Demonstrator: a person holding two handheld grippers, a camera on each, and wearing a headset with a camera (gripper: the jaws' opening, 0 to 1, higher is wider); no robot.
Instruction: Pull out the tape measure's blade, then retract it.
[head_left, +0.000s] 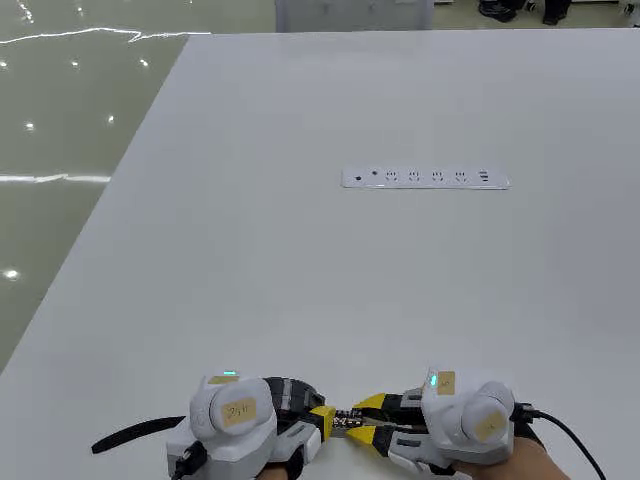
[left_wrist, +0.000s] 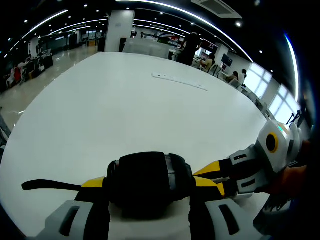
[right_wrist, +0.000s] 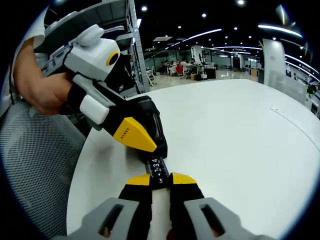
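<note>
At the lower left of the head view a thin black strap (head_left: 130, 435) trails across the glossy white tabletop (head_left: 300, 250) from the black, rounded plastic tape measure (left_wrist: 150, 175). The case sits low on the tabletop, clenched between the yellow-tipped jaws of the left tongs (head_left: 302, 416). Just right of it, a short length of the dark, numbered metal blade (right_wrist: 157, 169) shows (the digits 2, 3 and 4 can be read in the right gripper view). Its free end is pinched in the right tongs (right_wrist: 160, 182), whose jaws are closed on it, close to the case mouth. Farther up and to the right lies a long white power strip (head_left: 425, 179), well apart from the work.

The pull looks barely begun. The main risk, I judge, is the narrow blade slipping from that small pinch and snapping back into the case. A pull off the line of the mouth could kink the blade or twist the case in the left tongs. Letting go suddenly at retraction would whip the tip.
</note>
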